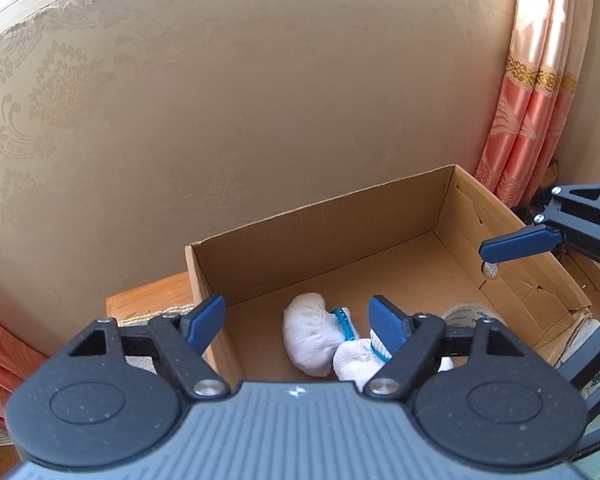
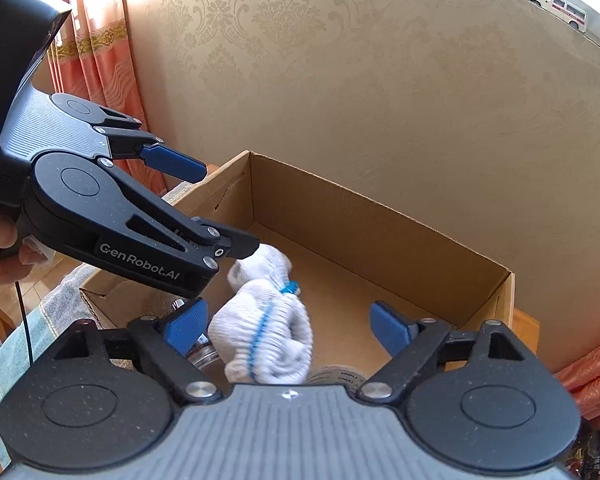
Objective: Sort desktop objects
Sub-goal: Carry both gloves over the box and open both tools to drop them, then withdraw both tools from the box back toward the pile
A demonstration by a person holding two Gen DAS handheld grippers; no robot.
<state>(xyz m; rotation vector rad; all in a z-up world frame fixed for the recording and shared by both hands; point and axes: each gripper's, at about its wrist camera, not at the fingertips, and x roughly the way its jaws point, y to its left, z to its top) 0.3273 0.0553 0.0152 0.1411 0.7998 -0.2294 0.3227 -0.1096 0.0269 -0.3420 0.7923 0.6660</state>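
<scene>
An open cardboard box (image 1: 320, 232) (image 2: 380, 220) stands against the wall. In it lies a bundle of white knit gloves (image 1: 310, 334) (image 2: 268, 332) with blue trim, slightly blurred in the right wrist view. Beside the gloves a tape roll (image 1: 468, 314) (image 2: 340, 376) and a clear glass-like item (image 2: 204, 354) are partly hidden. My left gripper (image 1: 296, 320) (image 2: 216, 208) hangs open over the box's left end, nothing between its pads. My right gripper (image 2: 290, 326) (image 1: 520, 244) is open above the gloves, its pads apart from them.
A patterned beige wall rises right behind the box. Pink curtains (image 1: 532, 120) (image 2: 100, 80) hang at the side. The box rests on a wooden table (image 1: 148, 300) with a checked cloth (image 2: 40, 320). A toy van (image 2: 560, 4) sits on a high ledge. A hand (image 2: 0, 240) grips the left tool.
</scene>
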